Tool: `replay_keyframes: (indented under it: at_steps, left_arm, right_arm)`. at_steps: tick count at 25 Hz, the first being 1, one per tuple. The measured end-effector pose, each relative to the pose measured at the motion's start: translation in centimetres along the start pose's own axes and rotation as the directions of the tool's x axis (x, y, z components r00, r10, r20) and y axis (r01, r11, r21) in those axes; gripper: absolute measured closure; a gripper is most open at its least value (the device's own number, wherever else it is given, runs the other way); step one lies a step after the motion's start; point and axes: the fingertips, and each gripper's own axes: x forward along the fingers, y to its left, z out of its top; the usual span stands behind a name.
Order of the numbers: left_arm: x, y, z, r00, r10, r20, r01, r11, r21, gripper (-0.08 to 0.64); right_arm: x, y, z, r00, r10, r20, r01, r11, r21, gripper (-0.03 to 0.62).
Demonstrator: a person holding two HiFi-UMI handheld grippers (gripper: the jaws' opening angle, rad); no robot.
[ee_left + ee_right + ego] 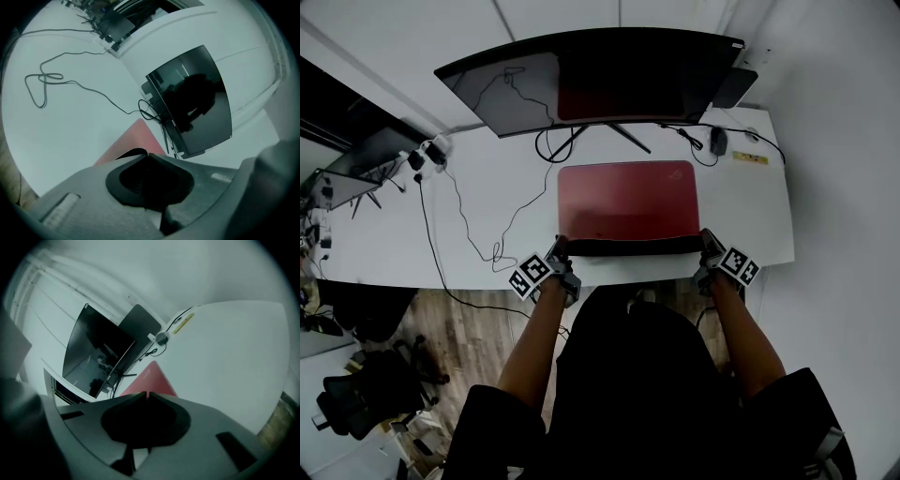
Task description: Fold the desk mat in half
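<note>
A red desk mat (628, 199) lies on the white desk (487, 234) in front of the monitor. Its near edge is lifted and curled back, so a black strip of its underside (628, 247) shows. My left gripper (558, 249) is shut on the mat's near left corner, my right gripper (710, 242) on the near right corner. In the left gripper view the jaws (146, 154) are closed on the mat's dark edge, with red mat (136, 138) beyond. In the right gripper view the closed jaws (147, 393) hide the corner, and red mat (150, 378) shows just past them.
A wide curved monitor (591, 80) stands on its stand at the back of the desk. A thin black cable (459, 216) loops across the desk's left part. A mouse (718, 141) and a yellow label (750, 157) sit back right. The desk's front edge (441, 286) is near my hands.
</note>
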Motion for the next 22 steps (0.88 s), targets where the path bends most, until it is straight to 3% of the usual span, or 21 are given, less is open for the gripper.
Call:
replay_keyframes:
  at_steps: [11, 16, 22]
  left_arm:
    - [5.1, -1.5, 3.3, 0.999, -0.004, -0.041, 0.006, 0.999, 0.054, 0.529]
    - [8.1, -2.1, 4.9, 0.999, -0.002, -0.038, 0.004, 0.999, 0.041, 0.529]
    - [11.2, -2.1, 7.1, 1.000, 0.016, -0.010, -0.016, 1.000, 0.004, 0.529]
  right_arm:
    - [3.7, 0.1, 3.1, 0.999, -0.040, 0.026, 0.040, 0.999, 0.022, 0.574]
    - [6.1, 0.3, 5.3, 0.998, -0.049, 0.042, 0.047, 0.998, 0.050, 0.575]
    - [9.8, 1.2, 7.3, 0.998, -0.045, 0.033, 0.045, 0.999, -0.003, 0.575]
